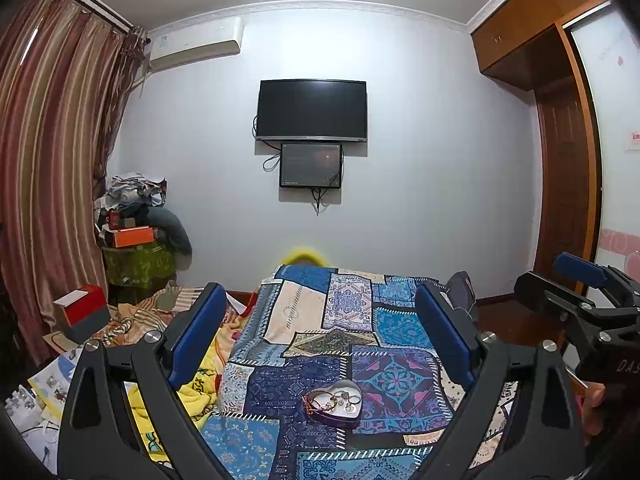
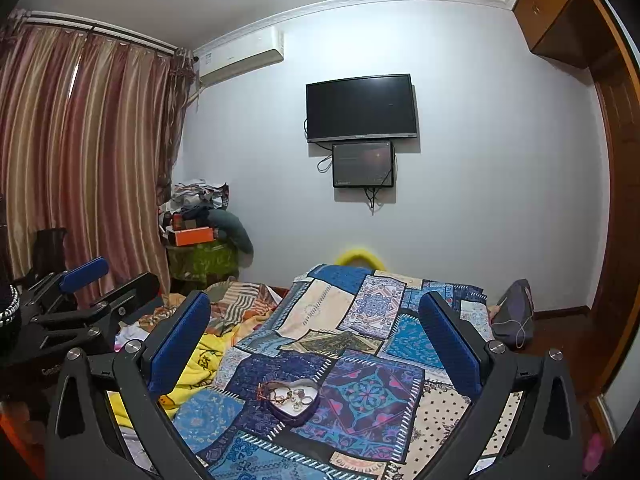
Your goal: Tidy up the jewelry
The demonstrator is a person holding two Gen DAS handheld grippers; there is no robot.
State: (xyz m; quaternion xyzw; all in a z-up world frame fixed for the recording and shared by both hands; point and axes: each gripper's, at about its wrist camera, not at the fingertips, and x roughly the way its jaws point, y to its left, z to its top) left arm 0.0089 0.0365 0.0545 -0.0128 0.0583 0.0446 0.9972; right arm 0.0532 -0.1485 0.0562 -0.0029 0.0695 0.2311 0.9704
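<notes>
A heart-shaped tin (image 1: 335,404) with a purple wall sits on the patchwork bedspread (image 1: 384,320). It holds several rings and bracelets, and one brown bracelet hangs over its left rim. It also shows in the right wrist view (image 2: 291,400). My left gripper (image 1: 320,332) is open and empty, held above and short of the tin. My right gripper (image 2: 316,340) is open and empty too, at about the same height. Each gripper shows at the edge of the other's view, the right one (image 1: 580,292) and the left one (image 2: 80,288).
A yellow blanket (image 2: 200,364) and striped cloth (image 2: 240,300) lie left of the bedspread. A red and grey box (image 1: 84,312) and a clothes pile with an orange box (image 1: 132,236) stand by the curtain. A TV (image 1: 312,110) hangs on the far wall. A grey bag (image 2: 516,308) lies right.
</notes>
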